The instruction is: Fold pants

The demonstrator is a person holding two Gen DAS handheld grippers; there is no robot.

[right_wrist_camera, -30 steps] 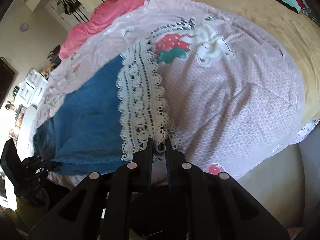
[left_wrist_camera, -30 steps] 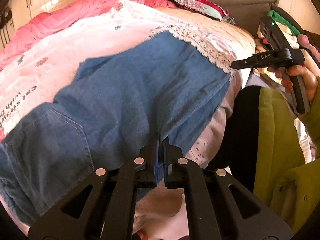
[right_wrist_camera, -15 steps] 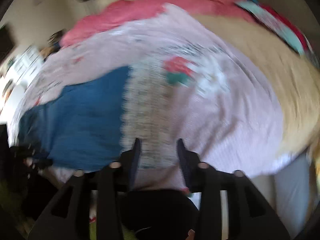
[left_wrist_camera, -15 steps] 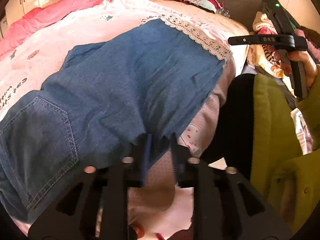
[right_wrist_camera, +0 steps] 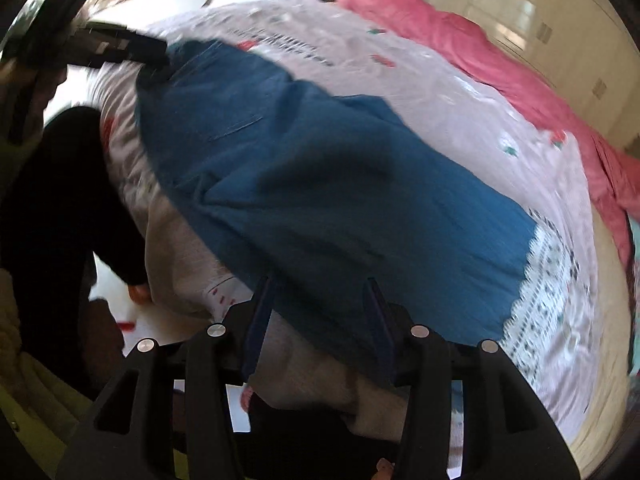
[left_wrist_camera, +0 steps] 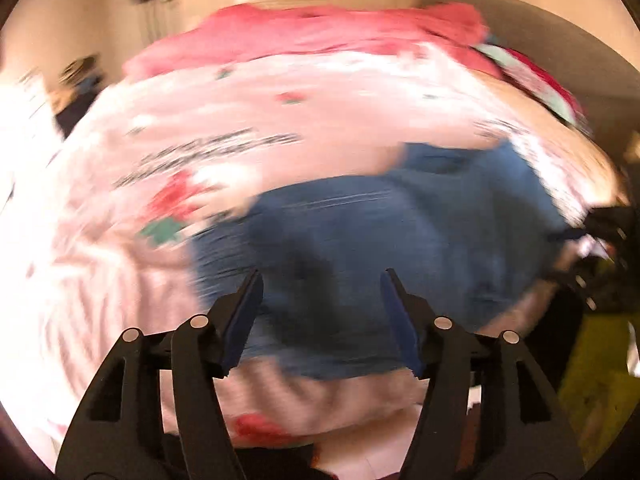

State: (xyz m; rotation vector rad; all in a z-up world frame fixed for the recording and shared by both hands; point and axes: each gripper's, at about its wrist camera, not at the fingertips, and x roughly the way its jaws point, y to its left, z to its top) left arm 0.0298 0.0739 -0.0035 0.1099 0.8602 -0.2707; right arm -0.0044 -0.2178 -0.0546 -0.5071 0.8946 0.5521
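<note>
Blue denim pants (right_wrist_camera: pixel 320 168) lie flat across the bed, the white lace hem (right_wrist_camera: pixel 548 280) at the right and the waist end at the upper left. My right gripper (right_wrist_camera: pixel 317 282) is open over the near edge of the leg, its pads not pressing on the cloth. My left gripper (right_wrist_camera: pixel 160 60) shows at the upper left by the waist end. In the blurred left wrist view the pants (left_wrist_camera: pixel 400 240) spread beyond my left gripper (left_wrist_camera: pixel 322 276), whose jaws are opening with nothing held between them.
The pants rest on a pale pink printed bedspread (right_wrist_camera: pixel 400 92), with a bright pink quilt (right_wrist_camera: pixel 500 52) behind it. A person's dark-clad leg (right_wrist_camera: pixel 60 168) stands against the bed's near edge at the left. Cream wardrobe doors (right_wrist_camera: pixel 520 12) line the far wall.
Both grippers went from shut to open and let go of the cloth. The right one swung from the lace hem to the leg's near edge. The left one swung towards the waist end.
</note>
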